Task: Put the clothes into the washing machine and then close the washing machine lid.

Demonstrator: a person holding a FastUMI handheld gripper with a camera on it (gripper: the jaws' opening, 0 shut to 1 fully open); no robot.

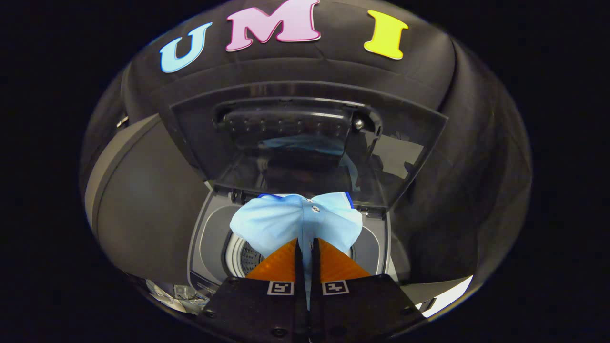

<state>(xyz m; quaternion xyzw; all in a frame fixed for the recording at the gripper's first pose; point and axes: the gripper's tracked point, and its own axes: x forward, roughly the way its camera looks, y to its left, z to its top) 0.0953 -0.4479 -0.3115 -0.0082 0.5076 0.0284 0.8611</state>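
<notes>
One claw [305, 245] gripped a light blue shirt [295, 221] above the washing machine [209, 238] drum; the lid [305, 143] stood raised against black cloth.

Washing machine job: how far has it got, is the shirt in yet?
Done: the lid stands open. In hand: the gripper is shut on the light blue shirt, held over the drum, not dropped in yet. Left: release it inside, then close the lid.

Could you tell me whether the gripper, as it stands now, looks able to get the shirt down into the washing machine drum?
Probably yes. The gripper is shut on the light blue shirt, which hangs over the drum, and the lid stands raised behind, leaving the way down free.
</notes>
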